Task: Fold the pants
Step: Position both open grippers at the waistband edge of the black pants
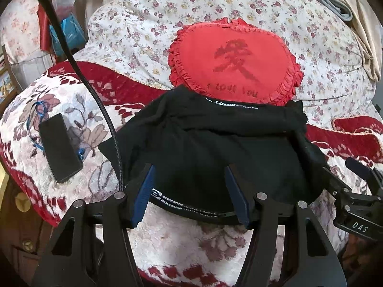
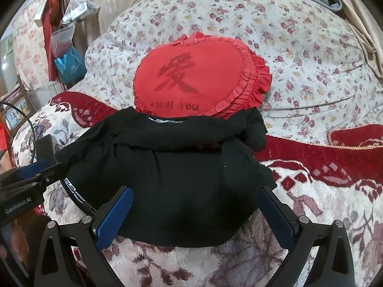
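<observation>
Black pants (image 1: 215,143) lie bunched on the bed's plush blanket (image 1: 71,110), their far edge at 12 o'clock touching a red heart cushion (image 1: 234,57). Long axis unclear. The left hand-held gripper (image 1: 191,186) and right hand-held gripper (image 2: 196,205) both gape wide, straddling the near hem and gripping nothing, seemingly poised to pinch it.

I note a red heart-shaped cushion (image 1: 233,62) resting on the floral quilt (image 1: 143,24). A black phone (image 1: 59,148) lies flat on the red-and-cream blanket (image 1: 79,110), its blue cord (image 1: 32,117) beside it.
</observation>
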